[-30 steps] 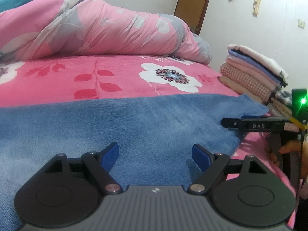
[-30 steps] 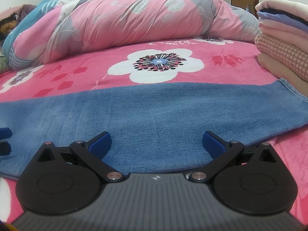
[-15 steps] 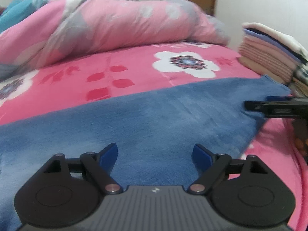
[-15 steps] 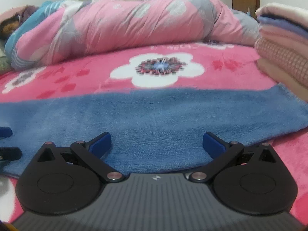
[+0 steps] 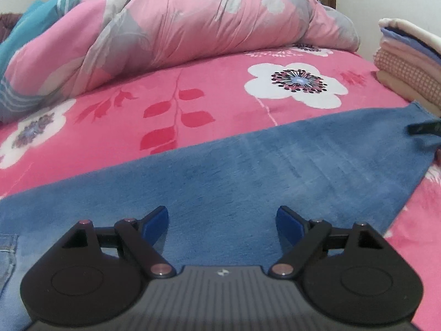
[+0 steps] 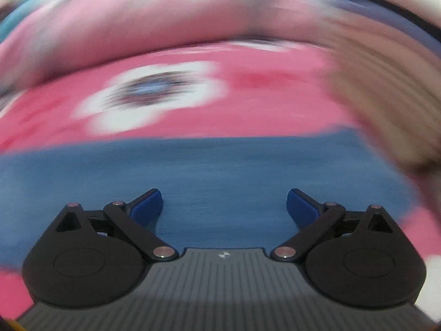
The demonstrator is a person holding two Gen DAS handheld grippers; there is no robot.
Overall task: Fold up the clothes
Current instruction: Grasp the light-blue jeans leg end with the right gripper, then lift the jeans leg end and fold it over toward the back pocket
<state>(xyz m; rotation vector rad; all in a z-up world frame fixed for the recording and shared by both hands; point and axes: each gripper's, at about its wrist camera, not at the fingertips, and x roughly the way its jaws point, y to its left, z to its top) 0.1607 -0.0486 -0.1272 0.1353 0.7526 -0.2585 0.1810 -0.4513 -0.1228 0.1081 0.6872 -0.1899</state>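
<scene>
Left gripper tilts down over the jeans, jaws spread, nothing between. Right gripper likewise spread over them and empty. Jeans lie flat across the pink bed. Since a second ago the clothes stack looms nearer in the right view. That view is motion-blurred; right gripper's tip is cut off at the left view's edge.

The left gripper tips downward. Its two blue pads sit far apart with nothing between them. They touch nothing. The right gripper also tips down, and its blue pads are spread wide with an empty gap. From the left wrist view, a dark bit of the right gripper pokes in at the right edge, too blurry to make out.
</scene>
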